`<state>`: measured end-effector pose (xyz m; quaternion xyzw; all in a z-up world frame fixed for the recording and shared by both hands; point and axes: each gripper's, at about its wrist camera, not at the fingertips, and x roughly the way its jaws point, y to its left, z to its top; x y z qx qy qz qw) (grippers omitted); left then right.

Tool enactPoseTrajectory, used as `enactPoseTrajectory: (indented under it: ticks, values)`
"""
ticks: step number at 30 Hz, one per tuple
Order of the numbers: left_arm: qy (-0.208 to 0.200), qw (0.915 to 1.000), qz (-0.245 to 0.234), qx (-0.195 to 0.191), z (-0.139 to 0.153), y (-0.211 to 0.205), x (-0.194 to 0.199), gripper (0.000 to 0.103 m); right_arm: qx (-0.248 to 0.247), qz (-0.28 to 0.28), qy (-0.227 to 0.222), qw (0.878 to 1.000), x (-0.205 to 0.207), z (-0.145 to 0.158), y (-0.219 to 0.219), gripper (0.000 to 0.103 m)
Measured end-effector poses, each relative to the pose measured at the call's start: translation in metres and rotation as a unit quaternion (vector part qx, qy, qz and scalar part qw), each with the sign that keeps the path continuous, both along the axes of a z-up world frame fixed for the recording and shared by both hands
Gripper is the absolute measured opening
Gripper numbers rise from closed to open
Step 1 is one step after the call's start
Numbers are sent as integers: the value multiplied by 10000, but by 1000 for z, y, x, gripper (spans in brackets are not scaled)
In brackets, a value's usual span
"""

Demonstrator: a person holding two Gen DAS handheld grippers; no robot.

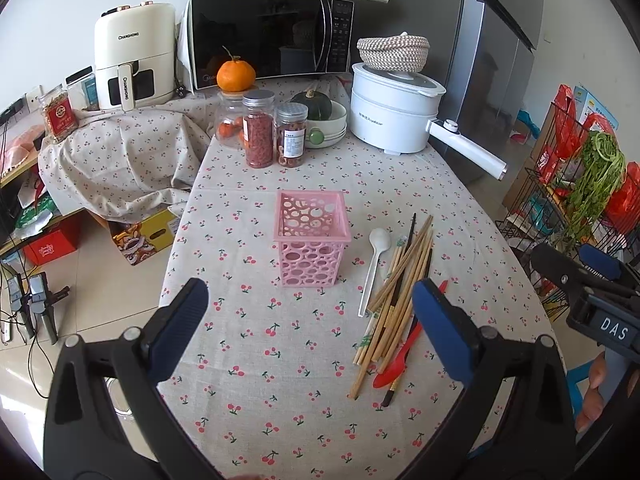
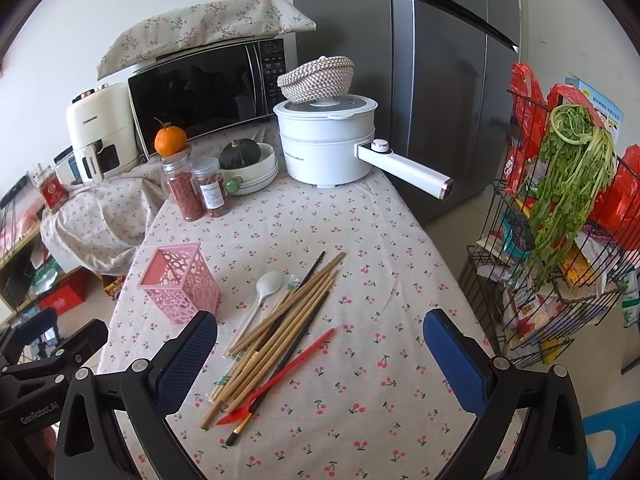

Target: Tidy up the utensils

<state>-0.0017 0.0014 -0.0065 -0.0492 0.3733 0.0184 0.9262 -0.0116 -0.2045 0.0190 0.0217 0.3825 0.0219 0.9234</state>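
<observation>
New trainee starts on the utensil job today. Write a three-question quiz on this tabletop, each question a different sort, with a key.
1. True or false: the pink basket already holds some chopsticks.
2. Multiple choice: which utensil lies nearest the basket? A) white spoon B) red spoon C) dark chopsticks
3. Fill in: both the left gripper and the right gripper are ____ and hold nothing.

Key:
1. False. The basket looks empty; the bamboo chopsticks lie loose on the tablecloth.
2. A.
3. Open.
</observation>
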Motion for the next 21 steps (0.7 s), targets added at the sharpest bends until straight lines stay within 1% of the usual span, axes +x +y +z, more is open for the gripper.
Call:
enactPoseTrajectory:
  ticks: [21]
  values:
    - [-2,10000,1,9,0,-1,0,101,34,-27,36,10000,1,-2,0,103]
